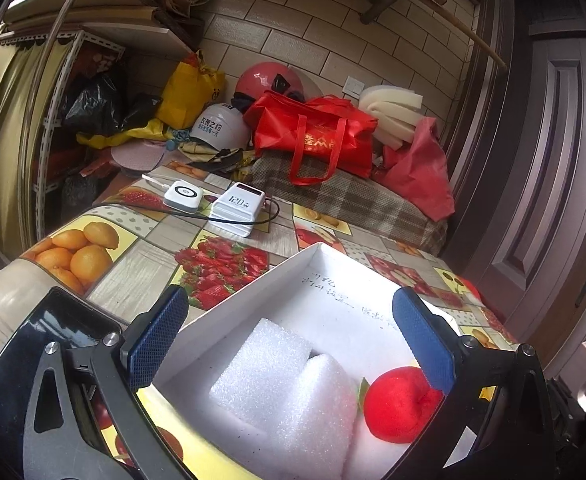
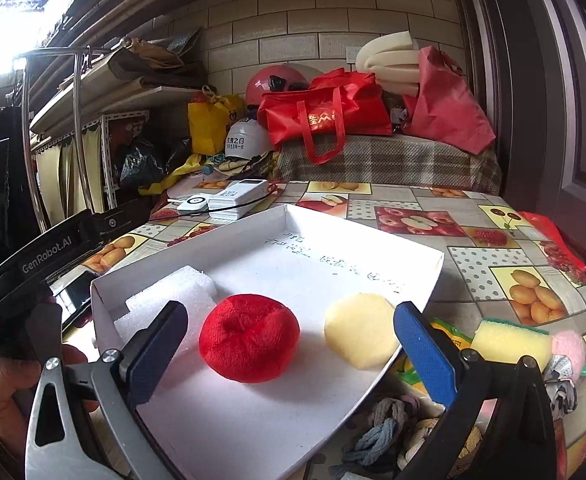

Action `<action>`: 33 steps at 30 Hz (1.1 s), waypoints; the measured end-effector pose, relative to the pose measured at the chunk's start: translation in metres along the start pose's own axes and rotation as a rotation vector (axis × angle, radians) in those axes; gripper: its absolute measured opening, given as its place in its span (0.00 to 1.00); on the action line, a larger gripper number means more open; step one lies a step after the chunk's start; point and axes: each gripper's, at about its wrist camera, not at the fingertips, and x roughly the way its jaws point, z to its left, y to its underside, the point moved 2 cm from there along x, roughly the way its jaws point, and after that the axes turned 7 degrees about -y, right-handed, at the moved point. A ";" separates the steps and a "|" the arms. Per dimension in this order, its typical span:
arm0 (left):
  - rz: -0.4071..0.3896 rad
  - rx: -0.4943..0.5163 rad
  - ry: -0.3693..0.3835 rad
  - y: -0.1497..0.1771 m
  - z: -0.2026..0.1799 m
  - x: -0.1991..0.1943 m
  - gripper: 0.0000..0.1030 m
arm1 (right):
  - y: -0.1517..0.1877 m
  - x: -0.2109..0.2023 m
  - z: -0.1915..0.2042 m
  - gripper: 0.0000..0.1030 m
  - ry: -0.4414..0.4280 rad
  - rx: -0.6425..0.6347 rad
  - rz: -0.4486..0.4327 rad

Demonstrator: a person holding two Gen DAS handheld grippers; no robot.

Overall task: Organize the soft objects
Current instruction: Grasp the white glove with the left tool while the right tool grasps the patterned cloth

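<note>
Both your grippers, left gripper (image 1: 289, 344) and right gripper (image 2: 291, 352), hang spread over the white tray (image 2: 425, 280). Inside it the red plush ball (image 2: 249, 338) could roll; the scrub sponge (image 2: 511, 342) waits beside the tray.

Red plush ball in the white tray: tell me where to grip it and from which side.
Grip the red plush ball across its rounded middle, coming from above with the right gripper, whose open jaws already straddle it. It sits dimple-up, with bare tray floor on both flanks, so the soft sides should squeeze evenly.
</note>
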 end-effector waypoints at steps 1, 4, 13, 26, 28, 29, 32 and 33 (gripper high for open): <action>0.007 0.001 0.002 0.001 -0.001 -0.001 1.00 | 0.000 -0.002 0.004 1.00 0.001 -0.019 -0.007; 0.004 0.021 0.014 0.004 -0.008 -0.006 1.00 | 0.001 -0.008 0.012 1.00 -0.004 -0.067 -0.030; 0.021 0.173 0.139 0.021 -0.051 -0.027 1.00 | 0.009 -0.040 -0.005 1.00 0.091 -0.113 -0.065; 0.117 0.698 0.518 0.092 -0.176 -0.083 1.00 | 0.025 -0.093 -0.143 1.00 0.133 0.171 -0.046; 0.141 0.762 0.532 0.103 -0.190 -0.085 1.00 | 0.029 -0.097 -0.147 1.00 0.091 0.134 -0.004; 0.158 0.803 0.531 0.109 -0.197 -0.085 1.00 | 0.031 -0.098 -0.146 1.00 0.080 0.104 0.023; 0.223 0.910 0.531 0.128 -0.213 -0.080 1.00 | 0.038 -0.096 -0.142 0.96 0.091 0.025 0.113; 0.244 0.936 0.529 0.133 -0.217 -0.078 0.99 | 0.040 -0.094 -0.144 0.94 0.094 0.014 0.137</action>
